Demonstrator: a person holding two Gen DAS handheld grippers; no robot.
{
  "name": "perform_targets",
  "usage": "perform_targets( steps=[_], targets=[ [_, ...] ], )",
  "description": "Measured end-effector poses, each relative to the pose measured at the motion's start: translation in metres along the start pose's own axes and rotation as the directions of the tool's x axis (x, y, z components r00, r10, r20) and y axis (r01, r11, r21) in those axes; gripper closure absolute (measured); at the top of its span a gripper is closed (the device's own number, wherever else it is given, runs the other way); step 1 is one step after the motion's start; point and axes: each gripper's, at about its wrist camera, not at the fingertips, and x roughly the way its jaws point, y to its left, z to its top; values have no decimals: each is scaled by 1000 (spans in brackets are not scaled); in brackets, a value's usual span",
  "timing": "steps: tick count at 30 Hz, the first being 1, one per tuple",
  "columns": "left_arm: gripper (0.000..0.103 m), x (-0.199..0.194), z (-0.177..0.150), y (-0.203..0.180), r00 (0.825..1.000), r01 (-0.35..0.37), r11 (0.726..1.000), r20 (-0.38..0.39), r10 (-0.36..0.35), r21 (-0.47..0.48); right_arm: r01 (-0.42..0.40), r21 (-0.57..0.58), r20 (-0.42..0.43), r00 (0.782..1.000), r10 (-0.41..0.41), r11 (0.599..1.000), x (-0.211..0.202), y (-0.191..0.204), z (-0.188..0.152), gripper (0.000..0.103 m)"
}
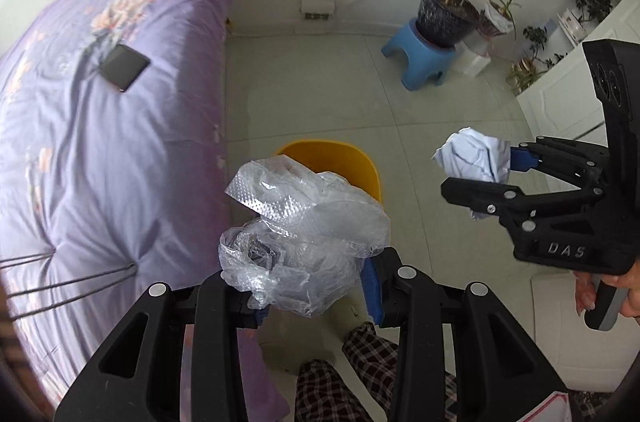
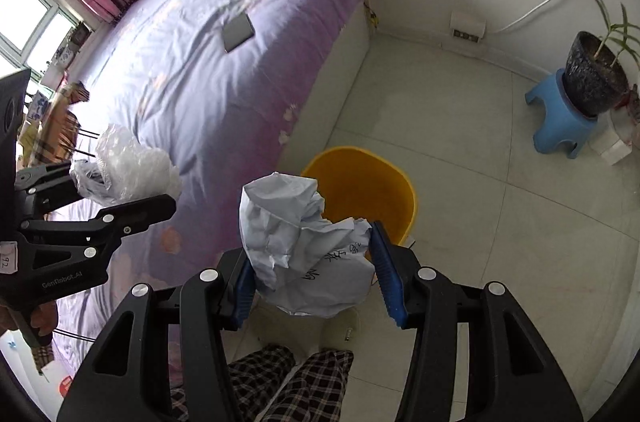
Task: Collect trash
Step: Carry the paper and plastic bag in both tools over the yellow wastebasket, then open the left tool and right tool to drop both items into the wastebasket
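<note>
My left gripper (image 1: pixel 316 298) is shut on a crumpled clear plastic bag (image 1: pixel 304 222) and holds it in the air above the near rim of a yellow bin (image 1: pixel 370 168) on the floor. My right gripper (image 2: pixel 312 274) is shut on a crumpled ball of white paper (image 2: pixel 304 238) with writing on it, also in the air just in front of the yellow bin (image 2: pixel 400 198). The right gripper and paper ball (image 1: pixel 476 156) show at the right of the left wrist view. The left gripper with the plastic bag (image 2: pixel 128 162) shows at the left of the right wrist view, over the bed edge.
A bed with a purple floral cover (image 1: pixel 100 142) fills the left side, a dark phone (image 1: pixel 123 67) lying on it. A potted plant (image 1: pixel 446 16) stands on a blue stool (image 1: pixel 420 56) at the far wall. A white cabinet (image 1: pixel 568 102) is at right. My plaid-trousered legs (image 2: pixel 288 378) are below.
</note>
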Motion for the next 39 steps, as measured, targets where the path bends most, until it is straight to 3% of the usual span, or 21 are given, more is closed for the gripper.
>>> perform_targets(
  steps=[9,17,19,23,26,39],
  targets=[
    [66,93,11,-2,993,4,1000,-121,-2,13,7,-3,-116,993,-7,1000,89,-37,3,49],
    [66,139,12,2,981,5,1000,-192,-5,-3,-6,0,-185,983,6,1000,137,-59,1,47],
    [63,145,12,2,980,4,1000,-199,-5,-5,-5,-9,-191,982,3,1000,143,-60,0,44],
    [44,148,10,2,980,-7,1000,-197,6,-7,3,-16,-185,983,-6,1000,151,-68,-1,33],
    [38,145,10,4,982,-12,1000,-190,9,-14,8,-10,-185,983,-10,1000,151,-72,-2,31],
    [36,127,7,16,987,-18,998,-158,7,-66,3,-25,-165,986,-7,1000,134,-60,1,31]
  ],
)
